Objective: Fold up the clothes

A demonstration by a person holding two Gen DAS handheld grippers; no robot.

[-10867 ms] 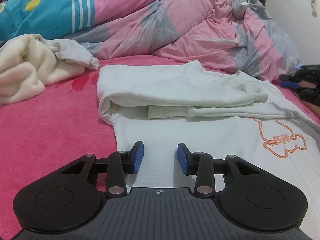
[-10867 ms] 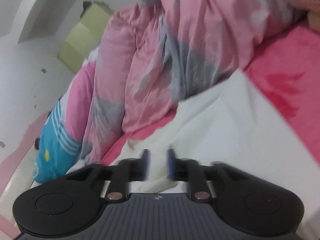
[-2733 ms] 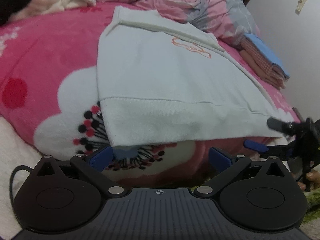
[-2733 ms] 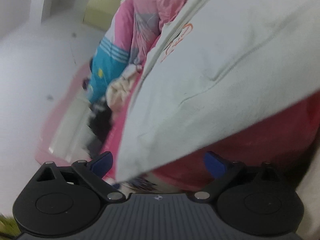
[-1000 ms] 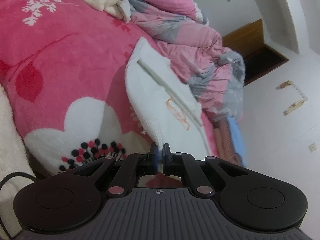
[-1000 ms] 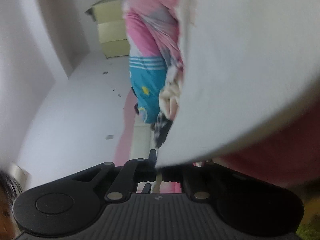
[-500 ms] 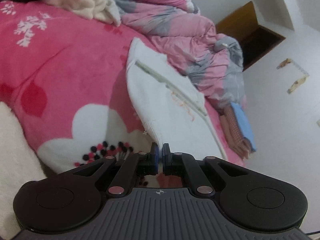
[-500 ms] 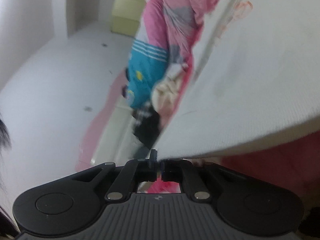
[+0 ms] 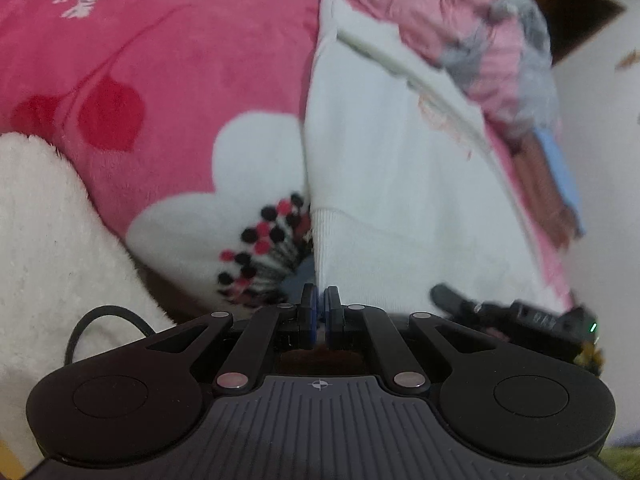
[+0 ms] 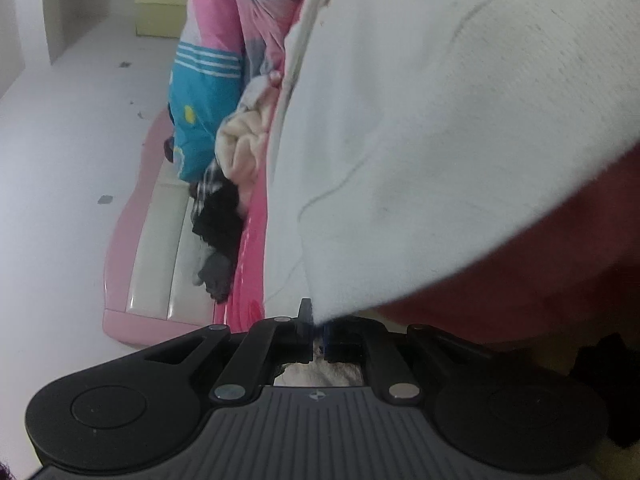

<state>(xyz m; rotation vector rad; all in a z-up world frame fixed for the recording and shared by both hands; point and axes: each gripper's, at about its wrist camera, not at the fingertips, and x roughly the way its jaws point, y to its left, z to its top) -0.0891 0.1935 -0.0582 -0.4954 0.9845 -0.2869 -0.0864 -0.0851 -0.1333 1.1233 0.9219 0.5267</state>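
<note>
since the last look both grippers have clamped the hem corners they were only reaching for. left wrist view: the left gripper [image 9: 320, 314] pinches the white sweatshirt [image 9: 400, 168], which lies on the pink blanket [image 9: 160, 60], sleeves folded in. right wrist view: the right gripper [image 10: 318, 330] grips the other hem corner, lifted. the bottom-to-top fold looks still to do.

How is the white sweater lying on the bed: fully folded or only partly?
Partly folded: the white sweater has its sleeve laid across the top, while both tongs pinch its bottom hem.
</note>
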